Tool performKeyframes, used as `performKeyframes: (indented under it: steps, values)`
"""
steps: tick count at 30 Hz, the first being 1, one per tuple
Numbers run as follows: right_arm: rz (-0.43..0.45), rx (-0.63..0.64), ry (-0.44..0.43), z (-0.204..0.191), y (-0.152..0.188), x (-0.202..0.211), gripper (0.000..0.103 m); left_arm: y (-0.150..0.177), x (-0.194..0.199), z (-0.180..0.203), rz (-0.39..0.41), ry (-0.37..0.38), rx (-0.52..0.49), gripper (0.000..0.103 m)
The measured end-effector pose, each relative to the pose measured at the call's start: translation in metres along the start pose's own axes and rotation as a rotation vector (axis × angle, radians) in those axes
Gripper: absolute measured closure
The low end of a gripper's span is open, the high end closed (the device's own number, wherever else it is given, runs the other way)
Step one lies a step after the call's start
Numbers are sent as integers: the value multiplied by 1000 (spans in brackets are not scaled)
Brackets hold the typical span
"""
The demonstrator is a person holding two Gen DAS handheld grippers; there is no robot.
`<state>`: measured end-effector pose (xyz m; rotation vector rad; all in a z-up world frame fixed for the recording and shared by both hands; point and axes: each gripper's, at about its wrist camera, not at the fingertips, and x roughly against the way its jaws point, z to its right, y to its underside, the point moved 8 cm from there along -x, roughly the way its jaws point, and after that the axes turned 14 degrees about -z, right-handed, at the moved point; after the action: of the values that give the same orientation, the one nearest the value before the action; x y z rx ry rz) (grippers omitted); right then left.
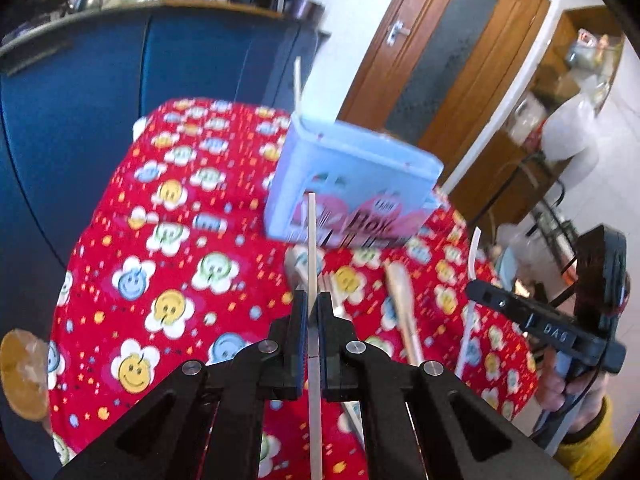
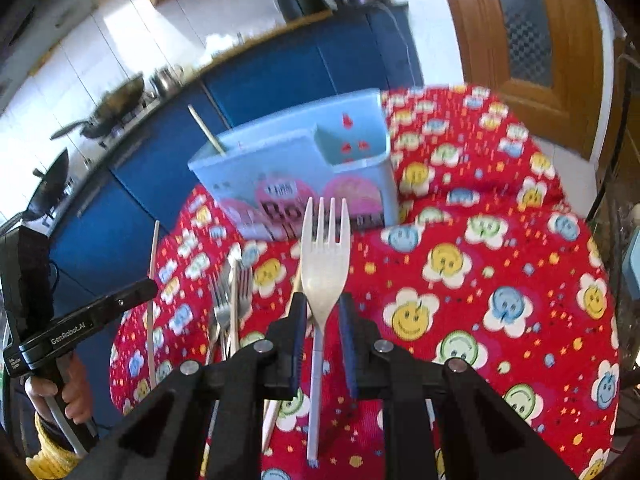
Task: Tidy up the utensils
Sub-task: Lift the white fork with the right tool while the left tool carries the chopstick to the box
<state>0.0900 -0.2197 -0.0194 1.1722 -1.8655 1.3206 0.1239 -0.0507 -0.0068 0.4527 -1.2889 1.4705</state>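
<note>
Red smiley-print cloth (image 1: 168, 240) covers the bench. Left wrist view: my left fingers (image 1: 313, 304) are clenched on a thin pale chopstick (image 1: 312, 240), which runs up toward the light-blue utensil holder (image 1: 360, 176) standing at the far side. One more stick (image 1: 297, 84) stands in that holder. A wooden spoon (image 1: 404, 300) lies on the cloth just right.

Right wrist view: my right fingers (image 2: 323, 308) grip the handle of a white plastic fork (image 2: 325, 256), tines toward the holder (image 2: 296, 168). Metal forks (image 2: 232, 288) lie on the cloth to the left.
</note>
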Motion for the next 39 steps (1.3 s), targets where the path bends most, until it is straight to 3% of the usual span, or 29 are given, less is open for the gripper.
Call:
performKeyframes:
  steps: [10,15,32,39]
  values:
    - [255,79,80,-11,-23,44,86,-43,18,18,148,1,-15,98]
    - [338,115,113,-18,-40,63,86,-75,29,25,220,3,-1,98]
    - [434,126,120,-10,-101,77,87,-171,42,35,501,-89,10,98]
    - [446,126,111,-10,-126,68,87,-184,23,23,542,-146,23,98]
